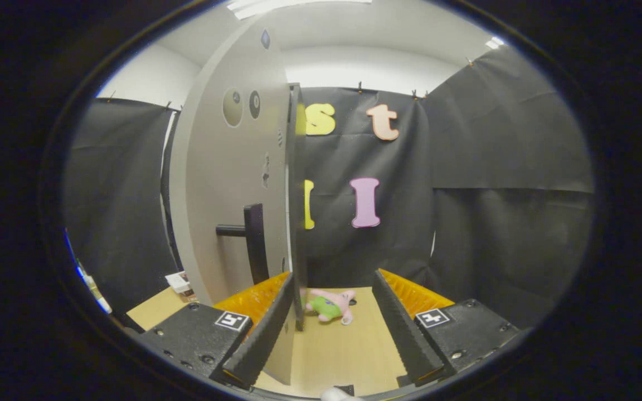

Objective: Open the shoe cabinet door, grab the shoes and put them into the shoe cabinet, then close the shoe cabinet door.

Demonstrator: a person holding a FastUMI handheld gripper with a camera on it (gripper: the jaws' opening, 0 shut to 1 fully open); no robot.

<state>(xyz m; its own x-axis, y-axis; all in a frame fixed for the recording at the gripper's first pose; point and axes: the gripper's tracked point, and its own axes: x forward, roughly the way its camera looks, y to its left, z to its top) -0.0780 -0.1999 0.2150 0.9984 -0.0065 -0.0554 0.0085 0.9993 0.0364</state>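
The shoe cabinet's grey door (226, 184) stands swung out and I see it nearly edge-on, its dark edge (297, 211) running down just inside my left finger (268, 328). A black bar handle (254, 242) sticks out of the door's face, left of and above that finger. My gripper (334, 277) is open, with a wide gap between the fingers. The door's lower corner sits in that gap against the left finger; the right finger (399, 323) is well apart from it. I cannot tell if the left finger touches the door.
A pink and green plush toy (329, 305) lies on the light wooden table (349, 351) just beyond the fingertips. A small white packet (179, 281) rests on the table left of the door. Black cloth walls close in the back and right.
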